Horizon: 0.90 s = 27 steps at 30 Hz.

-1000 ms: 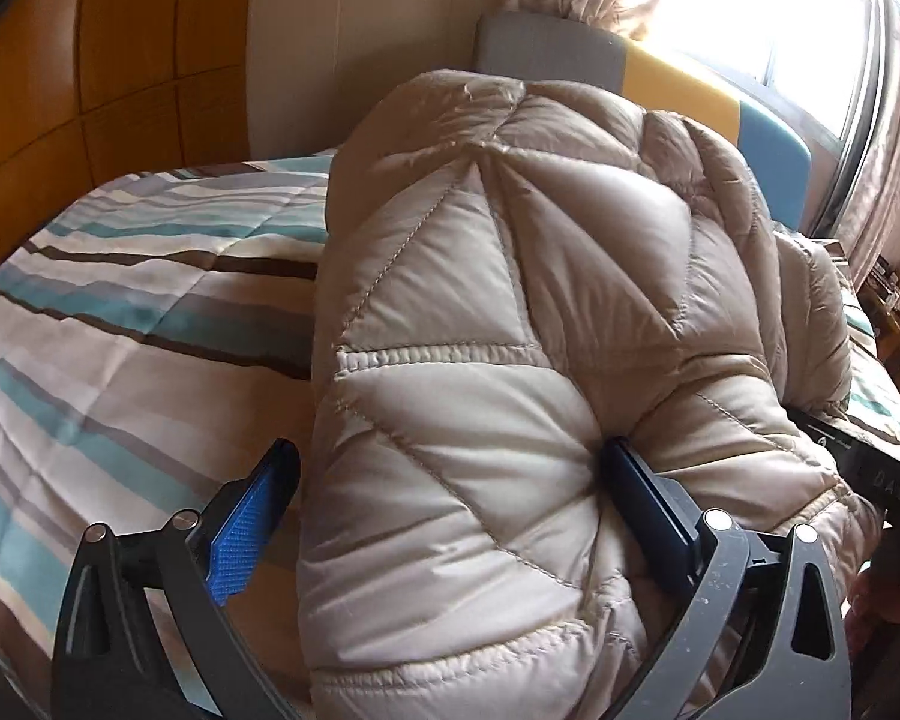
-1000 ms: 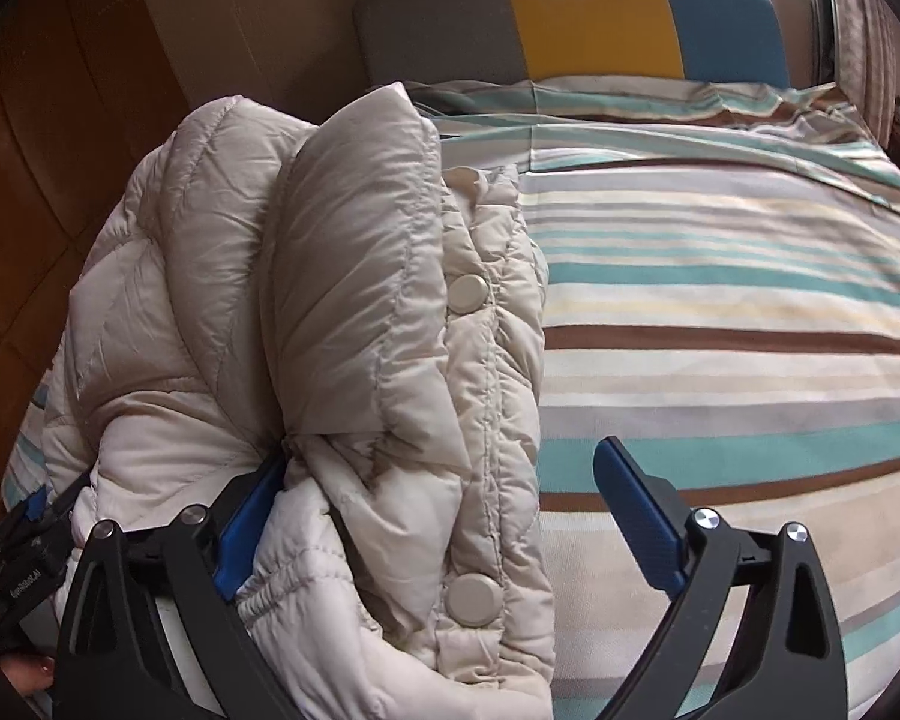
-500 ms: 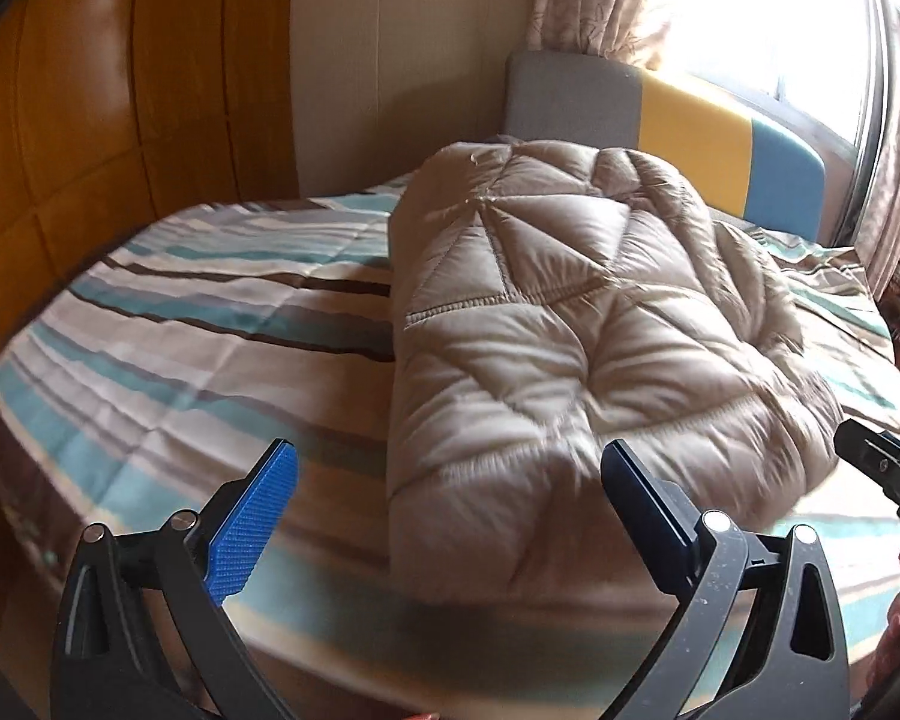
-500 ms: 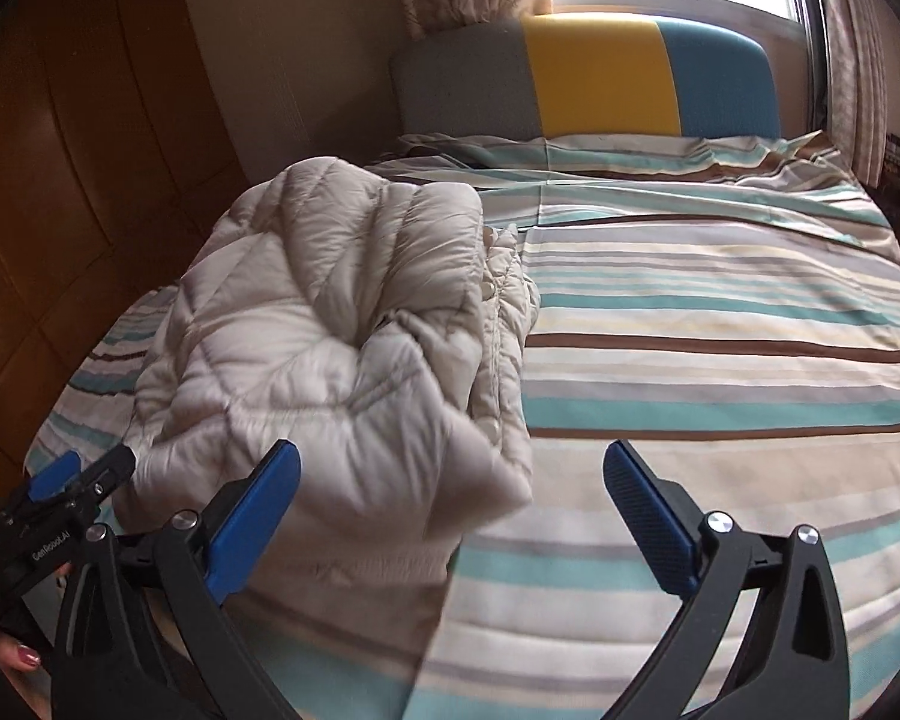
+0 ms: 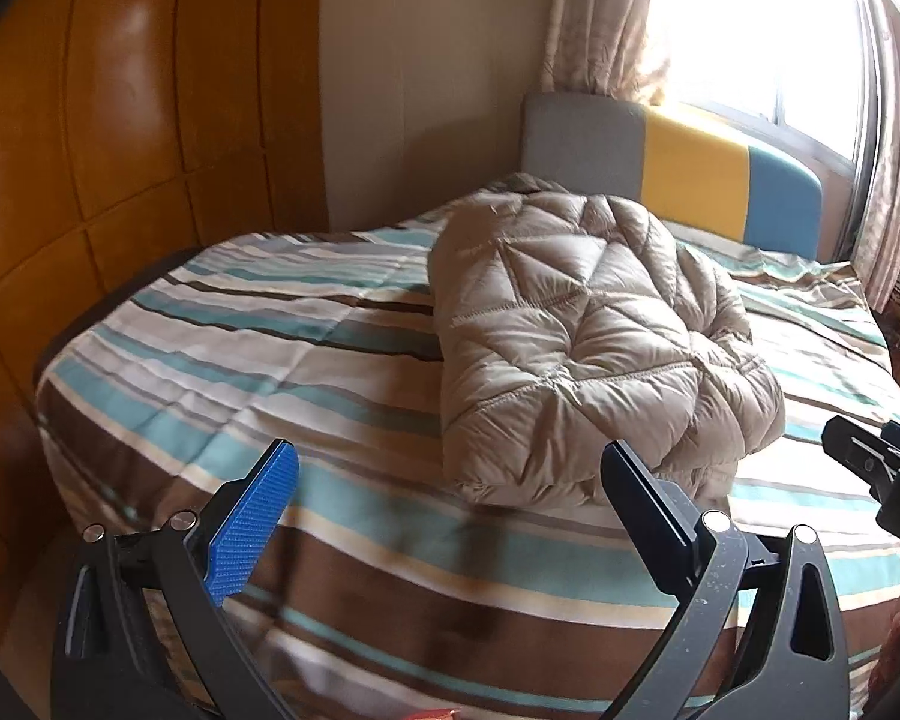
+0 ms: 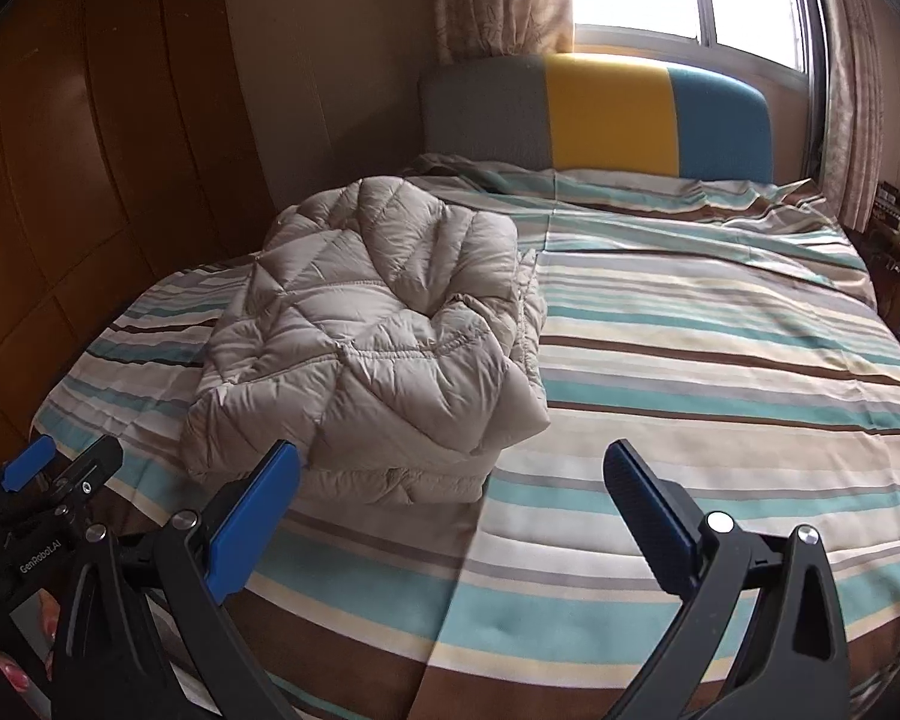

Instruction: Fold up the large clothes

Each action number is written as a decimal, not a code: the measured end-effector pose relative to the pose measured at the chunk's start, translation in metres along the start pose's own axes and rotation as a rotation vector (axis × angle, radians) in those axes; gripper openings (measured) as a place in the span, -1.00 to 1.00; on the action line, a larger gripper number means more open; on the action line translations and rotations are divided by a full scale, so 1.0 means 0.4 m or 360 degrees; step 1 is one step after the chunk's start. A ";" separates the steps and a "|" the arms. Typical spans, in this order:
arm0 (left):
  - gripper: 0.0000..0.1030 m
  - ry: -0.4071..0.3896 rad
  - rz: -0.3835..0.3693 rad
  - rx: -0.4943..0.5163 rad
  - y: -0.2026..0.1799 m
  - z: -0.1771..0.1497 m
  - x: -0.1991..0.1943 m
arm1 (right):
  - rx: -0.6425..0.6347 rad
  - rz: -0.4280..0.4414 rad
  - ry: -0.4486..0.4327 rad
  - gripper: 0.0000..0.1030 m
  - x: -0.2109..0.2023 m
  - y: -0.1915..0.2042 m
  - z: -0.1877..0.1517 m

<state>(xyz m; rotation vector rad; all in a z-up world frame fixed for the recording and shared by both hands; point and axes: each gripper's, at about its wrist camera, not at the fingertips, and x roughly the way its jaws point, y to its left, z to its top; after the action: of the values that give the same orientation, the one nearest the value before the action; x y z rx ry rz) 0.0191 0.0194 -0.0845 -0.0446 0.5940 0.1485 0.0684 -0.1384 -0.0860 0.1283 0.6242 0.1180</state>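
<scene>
The striped bed [image 6: 720, 360] fills my view, and the folded beige puffer jacket [image 6: 378, 348] lies on its left half, nearer the wooden wall. My left tongs [image 5: 450, 510] and right tongs [image 6: 453, 507] both gape wide and empty, clear of the jacket.

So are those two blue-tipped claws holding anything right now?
Nothing is held. Both the left gripper and right gripper are open, clear of the folded beige quilted puffer jacket lying on the striped bed.

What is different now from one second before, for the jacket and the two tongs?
Both tongs, left and right, let go of the folded puffer jacket and drew back from it, standing open and empty. The jacket stayed folded on the striped bed, near the wooden wall side.
</scene>
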 end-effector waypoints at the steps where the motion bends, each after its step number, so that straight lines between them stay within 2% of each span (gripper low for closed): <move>1: 0.94 -0.0008 -0.0003 -0.0007 0.005 -0.001 -0.009 | 0.0000 -0.0006 -0.0011 0.96 -0.013 0.002 -0.002; 13: 0.94 -0.0060 -0.0031 -0.0004 -0.010 -0.005 -0.072 | -0.0056 -0.0016 -0.0128 0.96 -0.099 0.025 -0.017; 27: 0.94 -0.0022 -0.0046 -0.0006 -0.009 -0.009 -0.064 | -0.0032 -0.0018 -0.0106 0.96 -0.094 0.013 -0.023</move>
<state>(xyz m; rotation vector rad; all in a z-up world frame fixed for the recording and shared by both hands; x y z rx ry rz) -0.0031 0.0124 -0.0731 -0.0559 0.5789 0.1219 0.0326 -0.1381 -0.0710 0.1087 0.5567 0.1090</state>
